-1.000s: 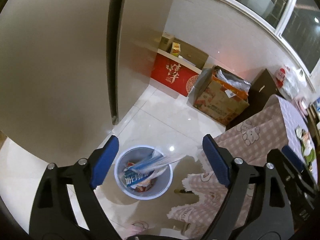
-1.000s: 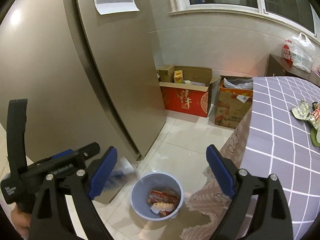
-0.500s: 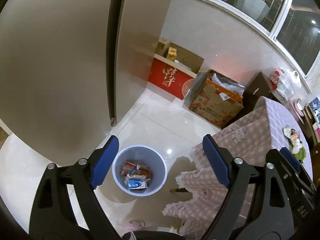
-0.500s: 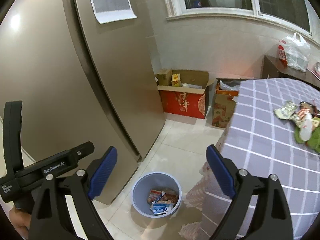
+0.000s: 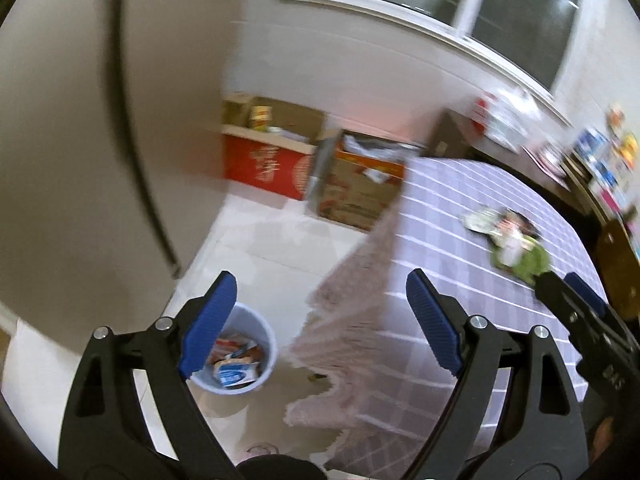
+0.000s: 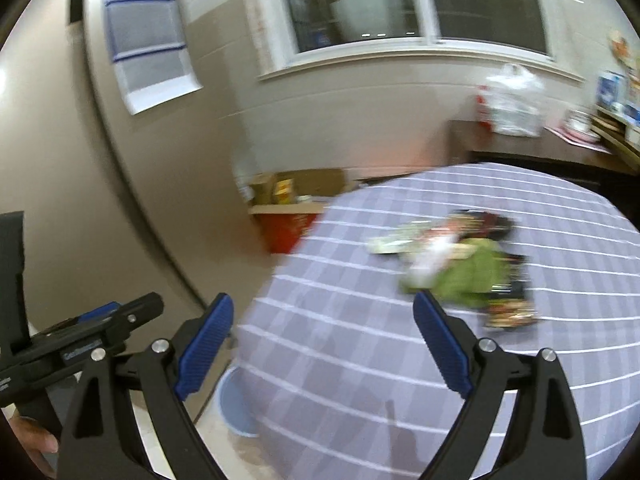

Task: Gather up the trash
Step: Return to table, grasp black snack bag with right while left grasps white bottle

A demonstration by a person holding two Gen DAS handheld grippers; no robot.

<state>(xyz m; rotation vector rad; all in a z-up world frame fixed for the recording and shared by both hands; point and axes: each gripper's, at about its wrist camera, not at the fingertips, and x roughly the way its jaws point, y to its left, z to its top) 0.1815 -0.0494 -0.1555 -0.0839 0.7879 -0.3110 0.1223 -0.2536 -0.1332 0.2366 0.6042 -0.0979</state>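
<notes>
A pale blue bin (image 5: 256,354) stands on the floor by the table and holds several wrappers; only its rim (image 6: 232,412) shows in the right wrist view. A blurred pile of trash (image 6: 464,268) with green and dark wrappers lies on the purple checked tablecloth (image 6: 360,360); it also shows in the left wrist view (image 5: 516,248). My left gripper (image 5: 320,320) is open and empty above the floor near the bin. My right gripper (image 6: 322,340) is open and empty above the table's near edge, short of the pile.
A tall beige fridge (image 5: 80,140) stands at the left. A red carton (image 5: 264,168) and a cardboard box (image 5: 360,188) sit on the floor by the wall. A dark sideboard (image 6: 540,152) with a plastic bag (image 6: 512,100) stands behind the table.
Both grippers have swung up and right, away from the bin toward the table. A blue wrapper dropped into the bin about a second ago. Both views are now motion-blurred.
</notes>
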